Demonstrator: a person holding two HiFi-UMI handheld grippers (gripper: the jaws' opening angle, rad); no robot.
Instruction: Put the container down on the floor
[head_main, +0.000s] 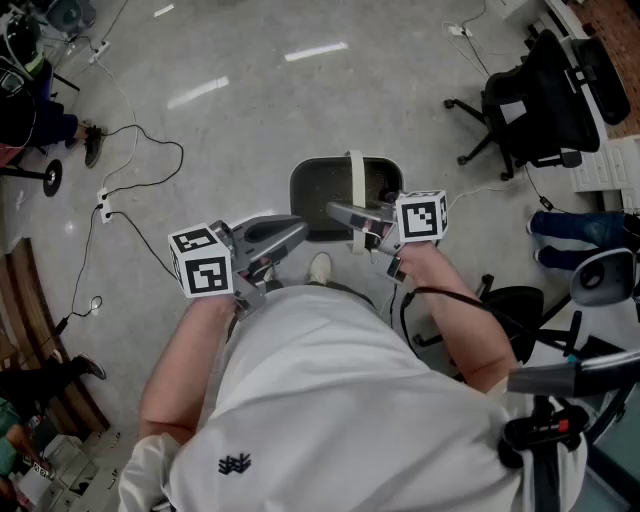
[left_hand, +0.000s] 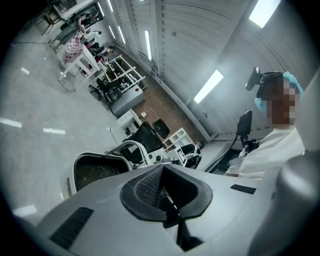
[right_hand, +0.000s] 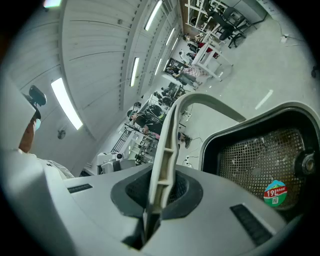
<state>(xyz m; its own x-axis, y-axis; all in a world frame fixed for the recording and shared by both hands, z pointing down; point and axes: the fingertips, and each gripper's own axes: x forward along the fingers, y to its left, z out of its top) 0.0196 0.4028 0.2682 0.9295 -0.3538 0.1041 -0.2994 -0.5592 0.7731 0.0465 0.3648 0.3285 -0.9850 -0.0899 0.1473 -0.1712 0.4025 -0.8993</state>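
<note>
Container: dark mesh bin with pale rim, hanging from its white handle, just far of the person's shoe; looks clear of the floor, though the height cannot be judged.
Right gripper: clamped on the handle; in the right gripper view the thin handle strip runs edge-on between closed pads, the mesh wall to the right.
Left gripper: jaws closed together on nothing, just left of the bin's near rim, not touching it.
Stage: carrying, set-down not yet done, by my reading.
Risk, slip: only a narrow strip is pinched; a jerk on the way down could pull it through the pads and drop the bin.
Risk, swing: one grip point on a bail handle; the bin may rock and land on an edge, then tip.
Risk, early let-go: opening the jaws before the base sits flat means a fall.
Risk, foot: the shoe is near the bin's near side; lowering straight down could catch the toe.
Surroundings: cable far left and chair far right, both well apart; no likely snag.
</note>
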